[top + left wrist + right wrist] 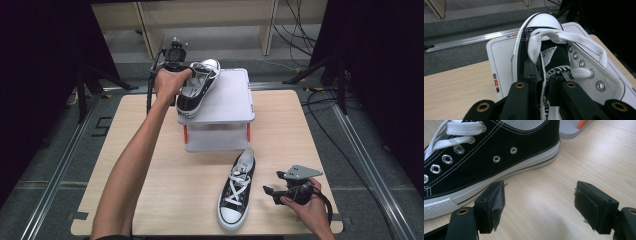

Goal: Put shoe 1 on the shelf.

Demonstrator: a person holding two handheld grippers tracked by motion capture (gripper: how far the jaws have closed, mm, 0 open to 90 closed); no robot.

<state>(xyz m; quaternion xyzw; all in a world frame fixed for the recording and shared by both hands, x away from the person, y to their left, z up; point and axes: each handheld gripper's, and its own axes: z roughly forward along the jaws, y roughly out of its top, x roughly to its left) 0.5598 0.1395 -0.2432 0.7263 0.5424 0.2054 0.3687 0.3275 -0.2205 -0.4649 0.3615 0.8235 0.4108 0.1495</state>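
Two black canvas sneakers noted. Your left claw [186, 75], upper centre of the high view, pinches one black-and-white sneaker [198, 85] on the grey two-tier plastic rack [230, 100]. Your right claw [539, 207] stands spread, lower right, beside the second sneaker [237, 189] on the wooden desk [150, 165].

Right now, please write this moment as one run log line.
left gripper: shut on sneaker over shelf rack | right gripper: open, empty, beside second sneaker on table

Black claw [540, 207] with brass-ringed screw holes, grey three-cornered plate, black cable.
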